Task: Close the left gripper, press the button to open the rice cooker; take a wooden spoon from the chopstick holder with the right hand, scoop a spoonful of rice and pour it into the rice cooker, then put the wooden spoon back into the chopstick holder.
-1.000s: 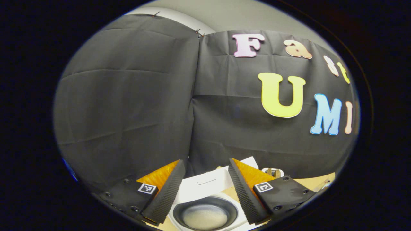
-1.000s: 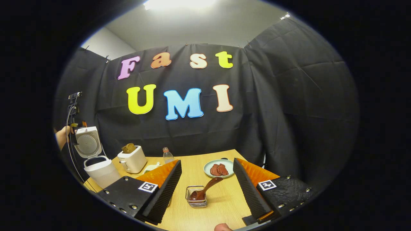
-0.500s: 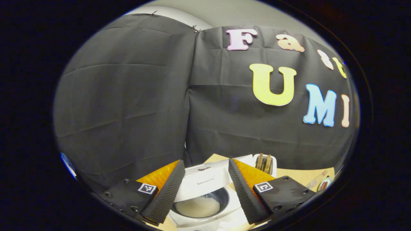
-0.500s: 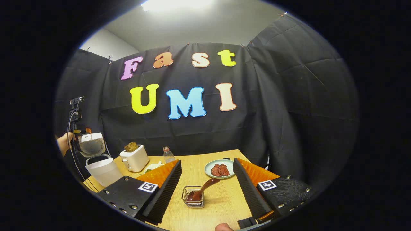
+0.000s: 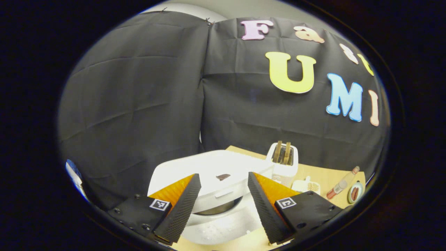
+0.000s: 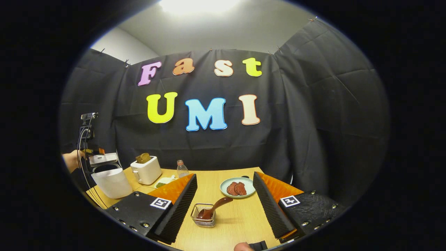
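- My left tool (image 5: 223,204): fingers set apart, nothing between them, held just above the rice cooker (image 5: 216,195).
- Rice cooker, white: in the left gripper view its lid (image 5: 209,170) sits low over the body, a dark gap showing under the front edge. In the right gripper view it stands at the far left of the table (image 6: 230,223), lid tilted nearly flat.
- My right tool (image 6: 224,209): fingers wide apart, empty, hovering over the near part of the table.
- Chopstick holder (image 6: 203,216), a wire basket: on the table between my right tool's fingers, touching neither.
- Wooden spoon (image 6: 212,209): bowl down in the holder, handle leaning up to the right.
- Toaster (image 6: 146,170), white, with toast in its slots: right of the cooker.
- Clear bottle (image 6: 181,169): right of the toaster.
- Plate (image 6: 238,187) with dark red slices: far side of the table, beyond the holder.
- Writing: square black-and-white markers on my tools; no brand or label legible on any item.
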